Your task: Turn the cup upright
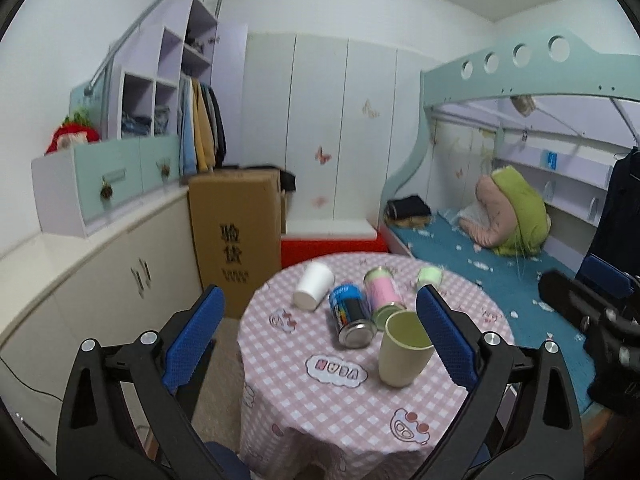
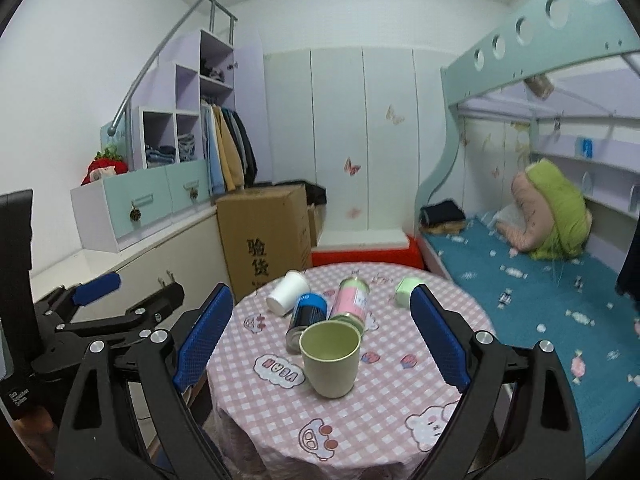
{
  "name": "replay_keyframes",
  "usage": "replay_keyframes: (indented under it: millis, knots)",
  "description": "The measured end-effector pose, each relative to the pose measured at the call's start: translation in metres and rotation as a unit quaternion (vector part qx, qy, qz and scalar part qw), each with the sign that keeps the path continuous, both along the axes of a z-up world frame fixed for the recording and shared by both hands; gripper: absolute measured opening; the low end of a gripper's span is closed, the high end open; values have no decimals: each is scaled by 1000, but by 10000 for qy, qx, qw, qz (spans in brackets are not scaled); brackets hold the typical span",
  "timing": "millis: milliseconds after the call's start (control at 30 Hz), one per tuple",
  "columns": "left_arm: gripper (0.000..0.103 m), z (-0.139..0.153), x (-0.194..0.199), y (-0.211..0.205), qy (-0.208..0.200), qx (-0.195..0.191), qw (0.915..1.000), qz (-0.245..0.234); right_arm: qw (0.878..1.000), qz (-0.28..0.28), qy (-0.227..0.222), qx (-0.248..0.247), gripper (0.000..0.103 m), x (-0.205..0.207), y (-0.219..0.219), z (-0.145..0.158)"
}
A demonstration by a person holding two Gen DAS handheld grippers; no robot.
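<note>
A pale green cup [image 2: 330,360] stands upright on the round table [image 2: 384,408] with the pink checked cloth, mouth up, near the table's middle. In the right wrist view it sits between the two blue pads of the right gripper [image 2: 320,344] but touches neither; the jaws are spread wide with nothing held. In the left wrist view the same cup [image 1: 404,350] stands to the right of centre, just beside the right-hand blue pad, and whether they touch cannot be told. The left gripper [image 1: 320,344] is also spread wide and holds nothing.

Just beyond the cup lie two tins on their sides: a blue can [image 2: 306,318] on the left and a pink-and-green can [image 2: 354,304] on the right. Farther left a white paper cup [image 2: 286,298] lies tipped over. A small light green object [image 2: 408,296] rests near the far right edge.
</note>
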State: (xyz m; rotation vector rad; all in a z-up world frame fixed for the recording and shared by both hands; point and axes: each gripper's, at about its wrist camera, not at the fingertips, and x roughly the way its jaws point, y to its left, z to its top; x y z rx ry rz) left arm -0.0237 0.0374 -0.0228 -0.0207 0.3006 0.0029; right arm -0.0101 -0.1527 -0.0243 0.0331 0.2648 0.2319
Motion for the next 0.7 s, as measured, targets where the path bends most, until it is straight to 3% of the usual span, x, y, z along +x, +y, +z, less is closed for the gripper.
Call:
replay_keyframes:
  millis: [300, 700]
  knots:
    - [98, 17, -28, -3, -483, 46, 9988, 48, 9993, -105, -332, -101, 96, -27, -2, 8]
    - [98, 21, -39, -13, -637, 145, 9979, -24, 9988, -130, -459, -102, 96, -37, -4, 10]
